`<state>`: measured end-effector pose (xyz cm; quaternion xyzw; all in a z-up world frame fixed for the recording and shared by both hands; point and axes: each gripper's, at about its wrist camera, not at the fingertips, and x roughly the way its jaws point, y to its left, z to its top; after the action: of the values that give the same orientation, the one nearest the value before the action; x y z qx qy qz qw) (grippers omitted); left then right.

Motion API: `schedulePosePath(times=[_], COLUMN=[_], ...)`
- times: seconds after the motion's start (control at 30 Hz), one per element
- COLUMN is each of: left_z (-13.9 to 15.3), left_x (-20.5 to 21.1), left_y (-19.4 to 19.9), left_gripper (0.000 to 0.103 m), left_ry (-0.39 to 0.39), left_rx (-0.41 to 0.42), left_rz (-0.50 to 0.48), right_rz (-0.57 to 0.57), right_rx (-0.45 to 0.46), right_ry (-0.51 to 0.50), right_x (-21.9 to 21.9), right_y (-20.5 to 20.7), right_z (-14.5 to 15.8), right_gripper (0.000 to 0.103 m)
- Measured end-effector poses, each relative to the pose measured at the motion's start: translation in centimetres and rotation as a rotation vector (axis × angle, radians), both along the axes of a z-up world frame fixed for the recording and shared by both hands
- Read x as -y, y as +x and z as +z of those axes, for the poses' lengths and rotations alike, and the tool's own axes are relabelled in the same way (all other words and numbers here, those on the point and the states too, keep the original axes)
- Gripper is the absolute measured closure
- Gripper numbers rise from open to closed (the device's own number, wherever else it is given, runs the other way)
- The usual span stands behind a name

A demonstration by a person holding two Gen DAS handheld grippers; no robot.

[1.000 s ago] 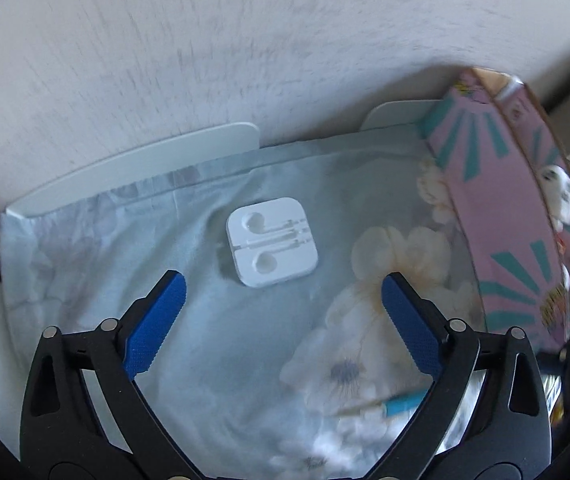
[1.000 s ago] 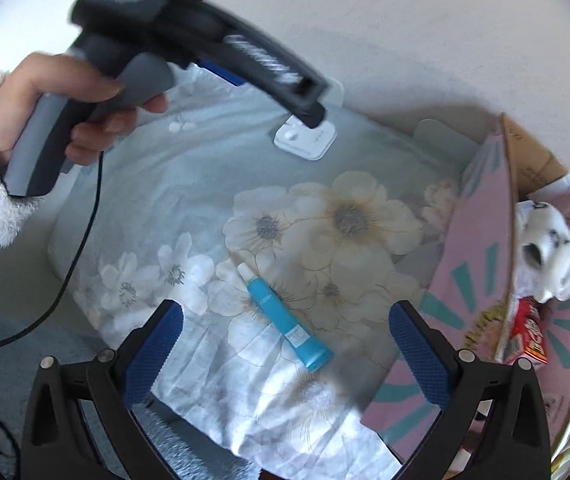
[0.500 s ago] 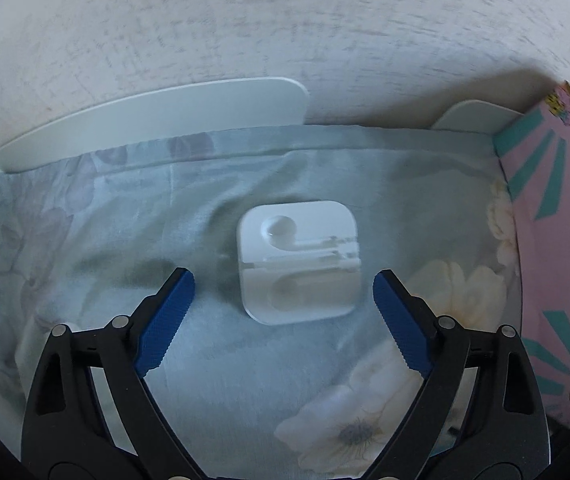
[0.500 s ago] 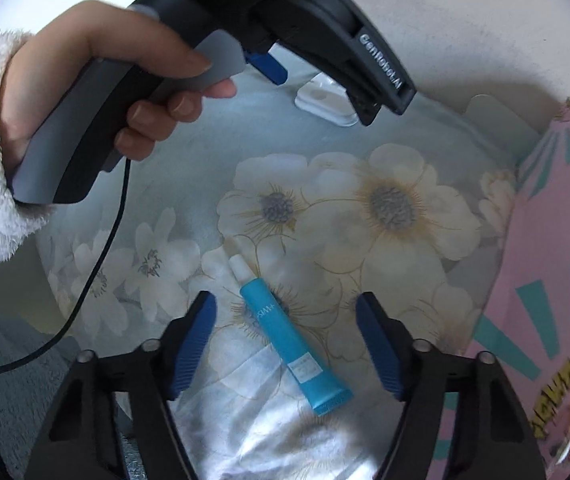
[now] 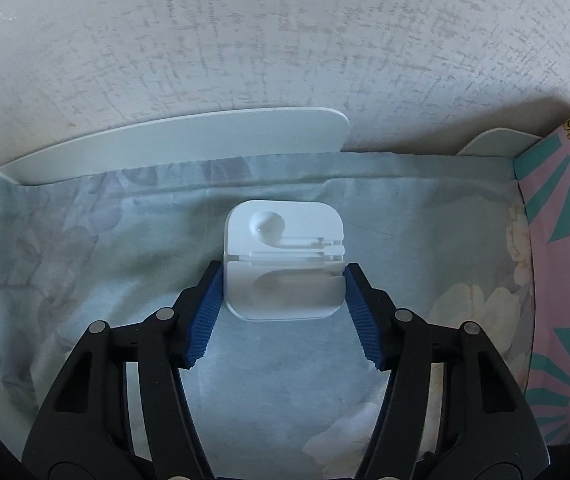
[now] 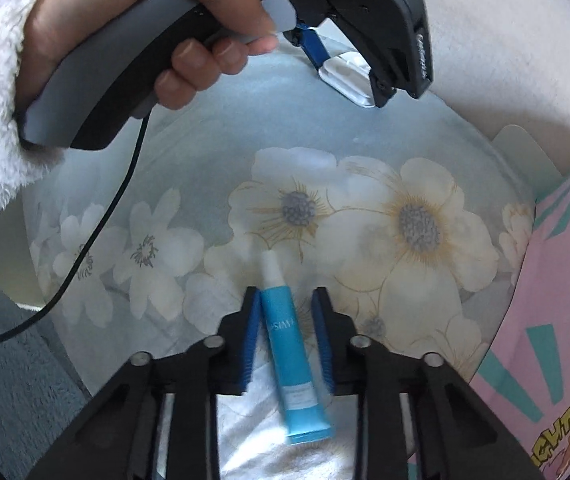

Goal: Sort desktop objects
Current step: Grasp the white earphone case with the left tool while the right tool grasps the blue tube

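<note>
A white earphone case [image 5: 285,260] lies on the flowered cloth [image 5: 105,280] near the wall. My left gripper [image 5: 284,280] has its blue pads against both sides of the case. In the right wrist view the case [image 6: 345,76] shows between the left gripper's fingers [image 6: 313,50]. A blue tube with a white cap [image 6: 291,344] lies on the cloth. My right gripper [image 6: 285,308] straddles the tube with narrow gaps on each side, the left pad near touching; the jaws are nearly closed.
A pink box with teal rays [image 5: 565,280] stands at the right edge, also in the right wrist view [image 6: 557,320]. A white board [image 5: 185,140] leans at the wall behind the cloth. A black cable [image 6: 97,236] hangs from the left gripper's handle.
Both grippers moved forward and closed. The left jaws went from wide open to pressing on the earphone case. The right jaws narrowed around the blue tube.
</note>
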<state>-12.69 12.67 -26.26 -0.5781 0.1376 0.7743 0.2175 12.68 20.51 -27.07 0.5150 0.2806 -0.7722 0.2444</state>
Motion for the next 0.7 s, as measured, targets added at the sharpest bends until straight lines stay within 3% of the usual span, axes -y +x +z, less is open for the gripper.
schedulePosePath(times=[0.17,0.43,0.7], left_z=[0.4,2.3,5.2], left_x=[1.0,3.4,5.6], left_y=[0.3,1.4,5.1], left_gripper=[0.046,0.046,0.046], left_ry=[0.020,0.041,0.065], left_rx=[0.015,0.006,-0.005], left_rz=[0.023,0.043,0.026], right_rz=[-0.020,-0.083,-0.164], right_rx=[0.018,0.065,0.088], right_ry=[-0.027,-0.166,-0.277], right_x=[-0.3,-1.3,-2.1], right_y=[-0.6,-1.6,-2.6], right_z=[0.3,2.1,4.1], right_gripper=[0.088,0.089,0.089])
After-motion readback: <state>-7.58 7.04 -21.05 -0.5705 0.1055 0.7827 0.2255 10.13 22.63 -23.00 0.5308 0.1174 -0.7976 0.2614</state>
